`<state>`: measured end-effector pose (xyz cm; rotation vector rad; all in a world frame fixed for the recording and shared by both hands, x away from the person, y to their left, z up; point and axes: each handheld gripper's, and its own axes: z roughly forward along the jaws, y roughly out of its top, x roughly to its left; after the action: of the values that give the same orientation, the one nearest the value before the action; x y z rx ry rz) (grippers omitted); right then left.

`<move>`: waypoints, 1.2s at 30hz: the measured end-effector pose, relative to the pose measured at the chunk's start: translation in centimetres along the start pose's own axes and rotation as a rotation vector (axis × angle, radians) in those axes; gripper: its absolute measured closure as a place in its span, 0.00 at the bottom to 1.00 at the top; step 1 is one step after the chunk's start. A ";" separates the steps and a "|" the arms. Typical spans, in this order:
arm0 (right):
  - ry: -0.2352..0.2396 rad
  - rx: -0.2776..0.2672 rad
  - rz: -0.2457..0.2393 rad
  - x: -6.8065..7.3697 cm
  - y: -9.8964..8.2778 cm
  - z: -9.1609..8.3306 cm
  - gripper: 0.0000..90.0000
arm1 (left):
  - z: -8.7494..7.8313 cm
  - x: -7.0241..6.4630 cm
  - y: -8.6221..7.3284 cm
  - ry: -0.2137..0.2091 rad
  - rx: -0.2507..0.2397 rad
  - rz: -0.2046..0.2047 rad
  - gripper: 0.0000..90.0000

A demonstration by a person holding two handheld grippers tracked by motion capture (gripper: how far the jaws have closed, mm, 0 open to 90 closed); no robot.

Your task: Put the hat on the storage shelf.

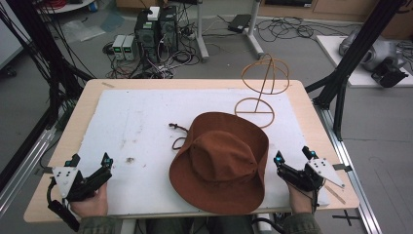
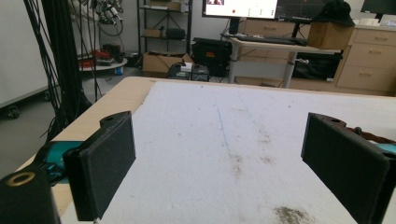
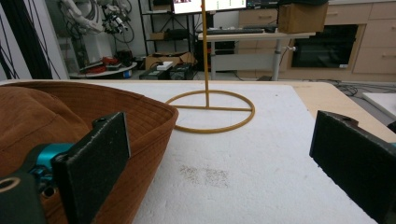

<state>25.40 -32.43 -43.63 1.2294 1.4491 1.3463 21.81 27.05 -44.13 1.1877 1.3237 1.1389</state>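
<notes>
Between both spread tongs, brown hat [image 1: 220, 161]

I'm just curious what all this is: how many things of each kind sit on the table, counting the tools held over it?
Brown hat: 1
Wire hat stand: 1
Hand-held gripper: 2, left hand-held gripper, right hand-held gripper
Total: 4

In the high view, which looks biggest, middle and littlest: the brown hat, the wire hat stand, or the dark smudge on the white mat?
Largest to smallest in the high view:
1. The brown hat, easily the biggest.
2. The wire hat stand, thinner and standing farther from the camera, so it may look a bit smaller than it really is.
3. The dark smudge, just a tiny spot.
</notes>
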 end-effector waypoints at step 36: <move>0.186 -0.032 -0.022 -0.1 2.3 -0.2 0.04 | 0.1 0.2 0.0 -0.004 -0.002 -0.019 0.11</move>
<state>25.56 -32.67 -41.29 1.0878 1.5575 1.4948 21.94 27.22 -44.18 1.1730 1.3274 1.1236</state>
